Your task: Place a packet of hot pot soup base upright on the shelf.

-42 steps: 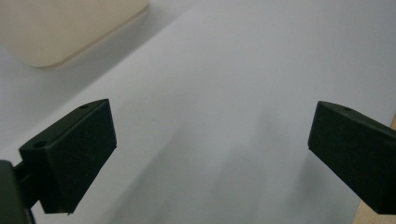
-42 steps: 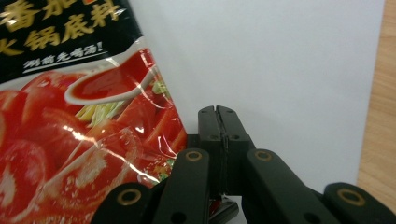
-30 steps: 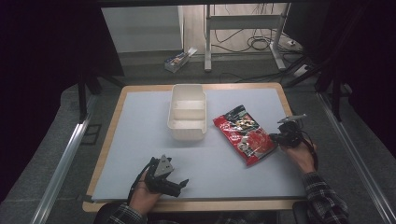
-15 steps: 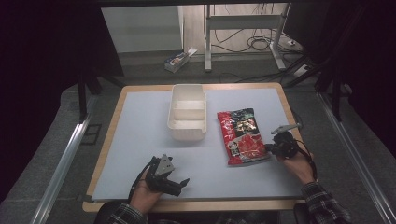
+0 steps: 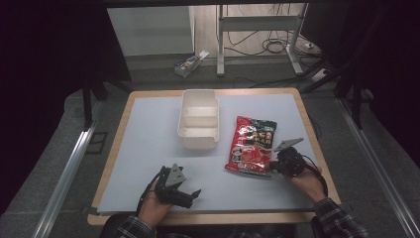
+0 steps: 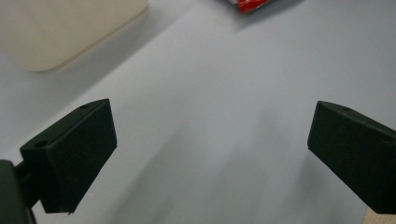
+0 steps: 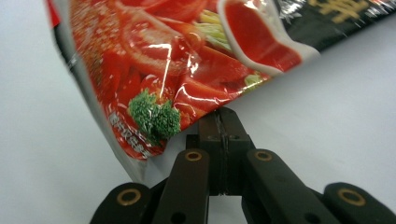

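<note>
Your worktop (image 5: 148, 148) carries everything, its pale surface spreading under both of your hands. Ahead of your left hand-held gripper (image 5: 194, 196), toward the far edge, stands the cream two-compartment container (image 5: 199, 121), well apart from it. The red food packet (image 5: 251, 145) lies flat just beside that container, and its near edge reaches into your right hand-held gripper (image 7: 219, 116), whose jaws are pressed together on the packet's rim, the packet fanning out beyond the tips. Your left hand-held gripper rests low over bare worktop with its jaws spread wide, holding nothing.
</note>
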Motion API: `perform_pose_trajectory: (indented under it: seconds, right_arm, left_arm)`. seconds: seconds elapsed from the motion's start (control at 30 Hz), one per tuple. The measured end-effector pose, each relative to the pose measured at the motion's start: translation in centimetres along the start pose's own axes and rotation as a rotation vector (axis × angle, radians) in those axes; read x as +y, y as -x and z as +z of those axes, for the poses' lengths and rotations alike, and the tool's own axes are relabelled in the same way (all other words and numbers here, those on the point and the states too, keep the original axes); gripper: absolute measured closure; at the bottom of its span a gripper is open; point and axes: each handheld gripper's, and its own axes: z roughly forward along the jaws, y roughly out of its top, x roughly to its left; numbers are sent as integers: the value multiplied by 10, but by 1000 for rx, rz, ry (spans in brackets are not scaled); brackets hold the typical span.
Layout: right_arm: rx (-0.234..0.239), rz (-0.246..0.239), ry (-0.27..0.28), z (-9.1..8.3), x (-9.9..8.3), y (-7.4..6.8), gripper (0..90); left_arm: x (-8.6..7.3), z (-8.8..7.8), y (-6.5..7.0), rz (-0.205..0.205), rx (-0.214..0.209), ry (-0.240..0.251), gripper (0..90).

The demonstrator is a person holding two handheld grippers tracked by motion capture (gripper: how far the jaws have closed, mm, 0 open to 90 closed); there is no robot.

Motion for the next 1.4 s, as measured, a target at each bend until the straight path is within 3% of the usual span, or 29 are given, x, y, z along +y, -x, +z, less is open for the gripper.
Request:
perform_pose_trajectory:
  seconds: [0.27,0.37,0.47,0.6,0.67,0.87,1.0,1.13,1.27,1.4]
  right_arm:
    - [46,-74,25,8,12,-29,887]
    - [94,-102,28,14,18,-42,887]
    - [84,-132,18,15,20,-47,886]
    - [62,-109,35,10,17,-38,886]
    - [44,-75,57,5,14,-26,886]
    - [25,-49,76,-1,10,-14,874]
    - [3,-41,87,-3,9,-9,816]
    - [-28,-43,99,-4,9,-4,747]
    - [-57,-31,114,-4,8,2,650]
    - [-74,-19,112,-3,6,9,552]
  left_arm:
    - [1,2,2,1,-4,-11,13]
    - [2,3,2,1,-7,-14,15]
    - [2,3,2,0,-7,-18,18]
    - [2,2,2,-13,-11,-18,24]
    - [3,2,2,-20,-16,-22,30]
    - [8,3,3,-33,-33,-50,38]
    - [15,4,1,-42,-57,-23,50]
    - [26,8,-3,-29,-43,4,132]
    - [35,15,-9,-81,-97,40,278]
    - [47,22,-7,-43,-112,57,421]
